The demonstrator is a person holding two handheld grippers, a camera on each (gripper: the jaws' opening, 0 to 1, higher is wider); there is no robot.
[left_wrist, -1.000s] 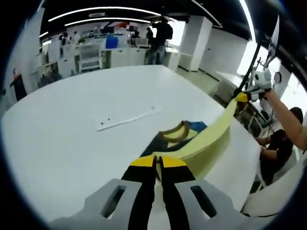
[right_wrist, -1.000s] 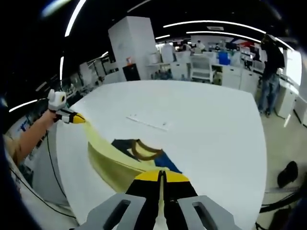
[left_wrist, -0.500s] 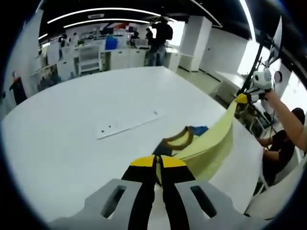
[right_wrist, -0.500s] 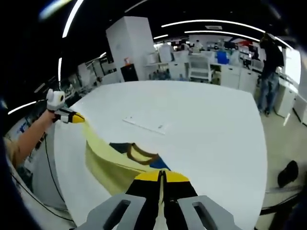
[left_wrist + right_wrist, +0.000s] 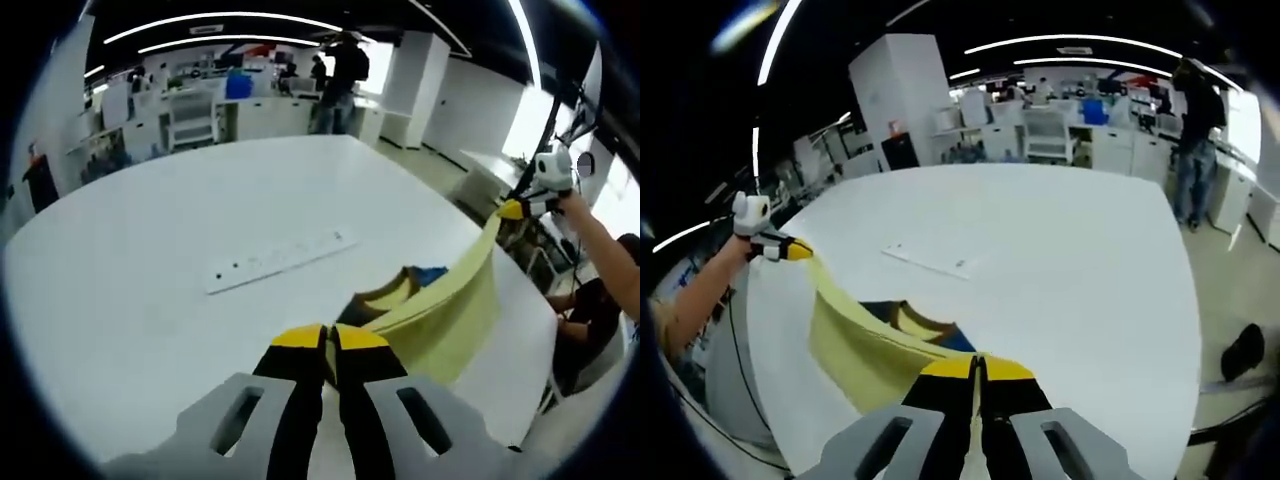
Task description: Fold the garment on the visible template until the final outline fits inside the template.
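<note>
Mid-fold: left claw (image 5: 331, 345) and right claw (image 5: 976, 372) both pinching shirt (image 5: 440, 310) edge above worktop (image 5: 150, 300); next, carry across, lay flat.

A wide white bench (image 5: 130, 290) with a rounded edge spans the middle of both views. A long flat white strip (image 5: 275, 262) lies on it at centre frame in the left gripper view, above centre-left in the right gripper view. The yellow garment (image 5: 855, 345) hangs just below the strip; whether its lower part touches the bench cannot be told.
</note>
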